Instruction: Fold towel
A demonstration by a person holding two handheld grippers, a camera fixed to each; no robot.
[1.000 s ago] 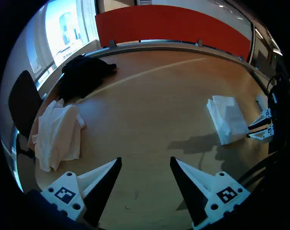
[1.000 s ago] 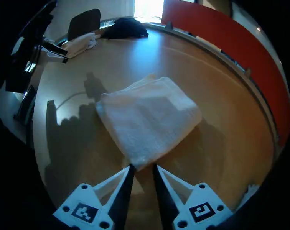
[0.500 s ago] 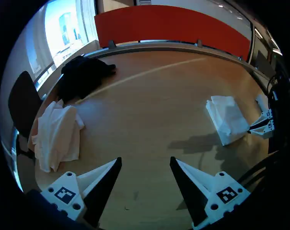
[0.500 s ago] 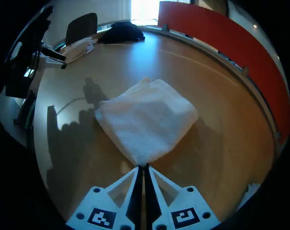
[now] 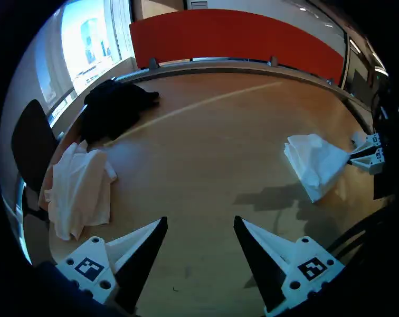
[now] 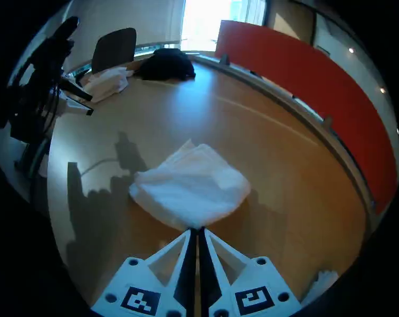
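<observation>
Between the fingers of the right gripper (image 6: 195, 232), the near corner of the white towel (image 6: 191, 187) is being pinched, and both fingers are pressing together on it. Just ahead of them the rest of the folded towel is lying on the wooden table (image 6: 284, 174), with the gripped corner rising a little. The left gripper (image 5: 200, 217) is hovering over the table with its fingers spread wide, holding nothing. Far ahead of those fingers, to their right, the towel is lying. To their left, a pile of white cloth (image 5: 78, 187) and a black garment (image 5: 115, 103) are resting.
</observation>
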